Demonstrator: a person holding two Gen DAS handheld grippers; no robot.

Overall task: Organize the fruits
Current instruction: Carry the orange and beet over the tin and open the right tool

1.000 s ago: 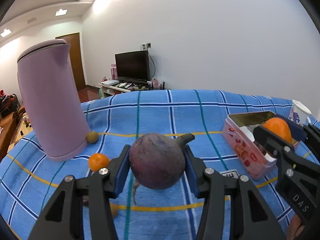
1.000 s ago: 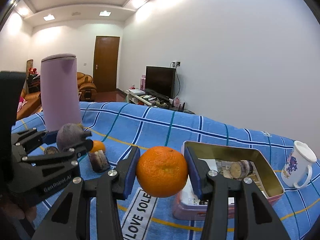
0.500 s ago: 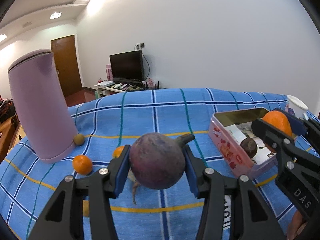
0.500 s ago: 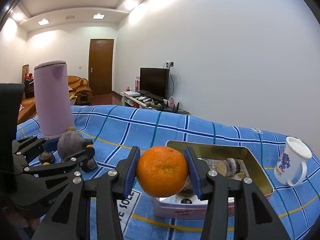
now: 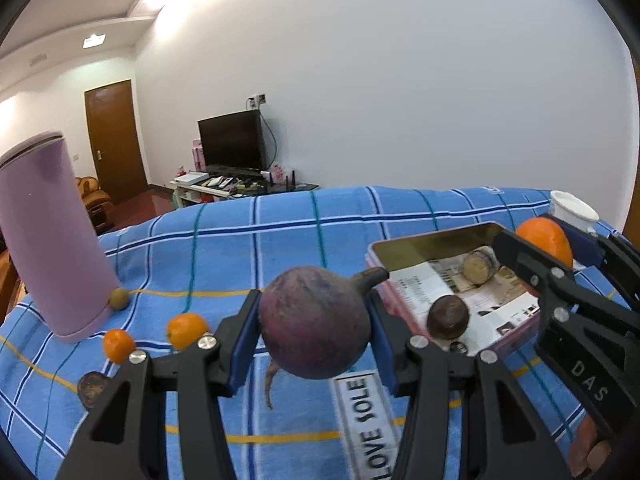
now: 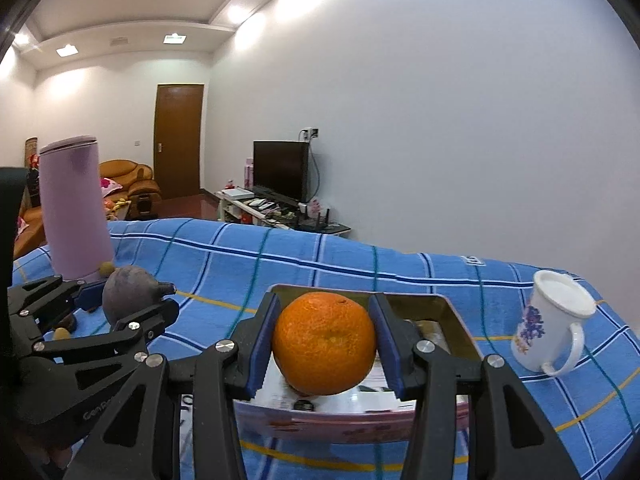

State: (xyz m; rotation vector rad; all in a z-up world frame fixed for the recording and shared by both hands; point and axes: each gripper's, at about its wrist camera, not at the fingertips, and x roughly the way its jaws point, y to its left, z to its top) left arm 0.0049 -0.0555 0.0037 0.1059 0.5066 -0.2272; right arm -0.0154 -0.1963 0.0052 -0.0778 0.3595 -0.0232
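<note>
Left gripper (image 5: 314, 334) clamps a beetroot (image 5: 316, 322) midair beside the tin (image 5: 424, 242); right gripper (image 6: 324, 346) clamps an orange (image 6: 325, 342) over the tin. Beetroot looks hard and heavy, gripped across its middle; orange firm, slightly giving, smooth and round, may slip.

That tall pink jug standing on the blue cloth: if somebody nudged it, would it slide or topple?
The pink jug would probably topple before it slid: it is tall over a narrow base. The checked cloth under it looks soft, so it likely grips the base rather than letting it glide. The small brown fruit against its foot would likely roll off if the jug shifted.
</note>
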